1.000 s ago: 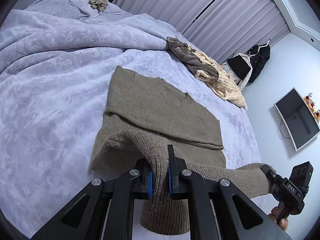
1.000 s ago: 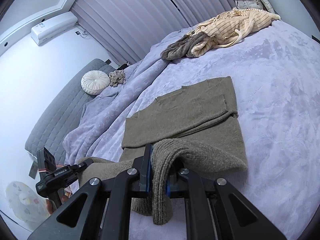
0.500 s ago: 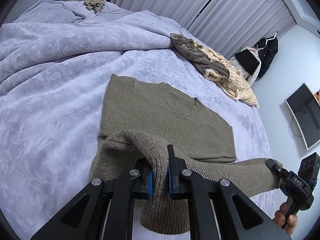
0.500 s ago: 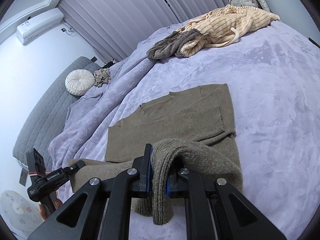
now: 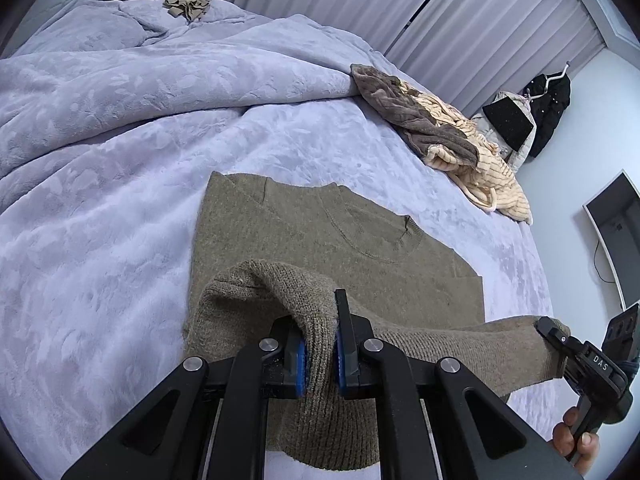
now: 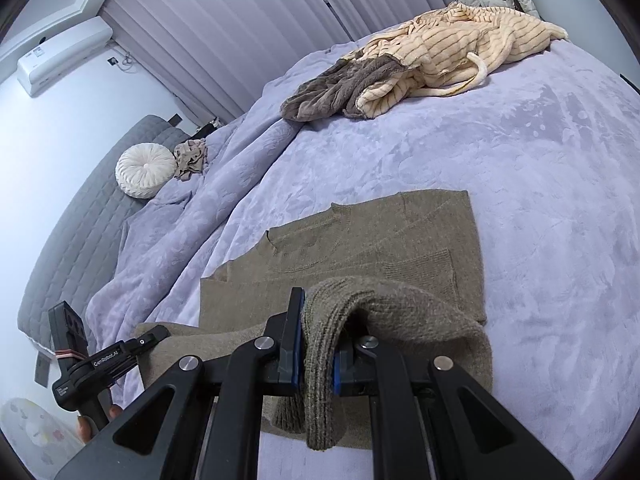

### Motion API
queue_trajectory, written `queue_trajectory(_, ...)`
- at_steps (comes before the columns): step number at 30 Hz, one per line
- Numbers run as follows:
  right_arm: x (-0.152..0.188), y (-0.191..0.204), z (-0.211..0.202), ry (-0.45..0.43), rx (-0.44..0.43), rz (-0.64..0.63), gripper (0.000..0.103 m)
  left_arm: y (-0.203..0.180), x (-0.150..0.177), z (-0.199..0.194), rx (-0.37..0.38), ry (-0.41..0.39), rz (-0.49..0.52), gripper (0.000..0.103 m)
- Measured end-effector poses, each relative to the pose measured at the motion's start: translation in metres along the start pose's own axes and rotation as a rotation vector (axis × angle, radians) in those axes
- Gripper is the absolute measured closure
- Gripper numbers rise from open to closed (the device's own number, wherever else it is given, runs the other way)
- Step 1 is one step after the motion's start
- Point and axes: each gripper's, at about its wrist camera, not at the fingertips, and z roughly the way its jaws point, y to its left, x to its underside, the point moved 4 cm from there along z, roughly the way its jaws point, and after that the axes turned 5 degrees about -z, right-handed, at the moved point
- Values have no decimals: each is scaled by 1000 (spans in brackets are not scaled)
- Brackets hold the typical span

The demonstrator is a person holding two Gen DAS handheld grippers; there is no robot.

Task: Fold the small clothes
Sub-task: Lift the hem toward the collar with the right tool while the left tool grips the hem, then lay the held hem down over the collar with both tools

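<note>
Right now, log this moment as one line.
left gripper: shut on sweater hem | right gripper: shut on hem | collar flat on bed

Lavender plush blanket [image 5: 120, 160] is covering the bed; grey quilted headboard [image 6: 80, 208] is sitting behind a round cream cushion [image 6: 146, 170]. Pleated curtains [image 6: 240, 32] are hanging floor-to-ceiling, AC unit [image 6: 64, 54] mounted on white wall w/ TV [image 5: 616, 232] opposite.

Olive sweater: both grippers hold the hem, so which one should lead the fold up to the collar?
Neither is clearly better. The left gripper and right gripper each clamp a bottom corner of the sweater, about equally far from the collar. I'd move them together.
</note>
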Motion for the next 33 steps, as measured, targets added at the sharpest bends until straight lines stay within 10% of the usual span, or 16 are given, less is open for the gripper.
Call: queue_trajectory(33,-49,-49,98,84,69,81,91,-10,-53,102,-81,76,17,91)
